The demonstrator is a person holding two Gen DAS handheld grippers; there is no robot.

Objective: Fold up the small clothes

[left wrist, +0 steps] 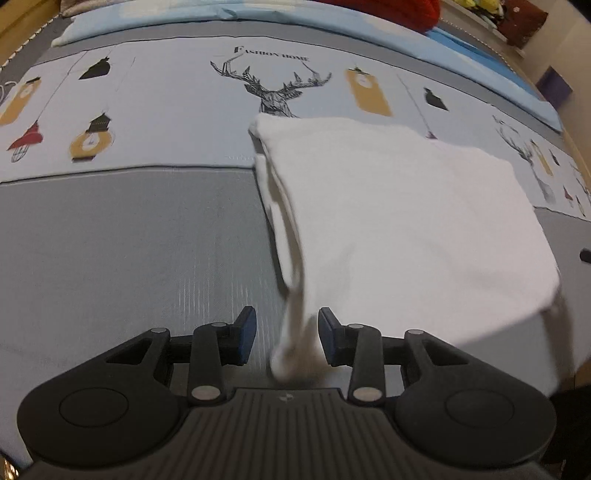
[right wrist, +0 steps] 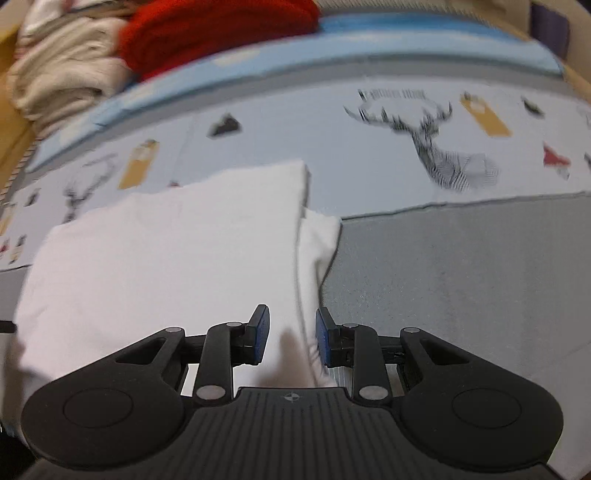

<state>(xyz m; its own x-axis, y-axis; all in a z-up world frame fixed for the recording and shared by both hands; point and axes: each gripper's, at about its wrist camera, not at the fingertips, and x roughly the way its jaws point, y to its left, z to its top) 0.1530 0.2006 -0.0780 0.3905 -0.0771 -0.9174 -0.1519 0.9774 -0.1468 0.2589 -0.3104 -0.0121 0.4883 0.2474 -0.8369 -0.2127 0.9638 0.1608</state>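
A white folded garment (left wrist: pixel 406 206) lies on the grey part of a printed bedspread (left wrist: pixel 129 240), right of centre in the left wrist view. Its near-left corner droops down between the fingers of my left gripper (left wrist: pixel 287 334), whose jaws stand apart with a gap beside the cloth. In the right wrist view the same garment (right wrist: pixel 166 251) fills the left and middle, with a smaller flap sticking out at its right edge. My right gripper (right wrist: pixel 291 334) hovers over that right edge, jaws apart, and the pads do not press on the cloth.
The bedspread (right wrist: pixel 461 266) carries deer and lantern prints on a pale band behind the garment. A light blue strip (left wrist: pixel 332 22) runs along the far side. A red knit (right wrist: pixel 221 29) and a beige pile of clothes (right wrist: pixel 62 74) sit beyond it.
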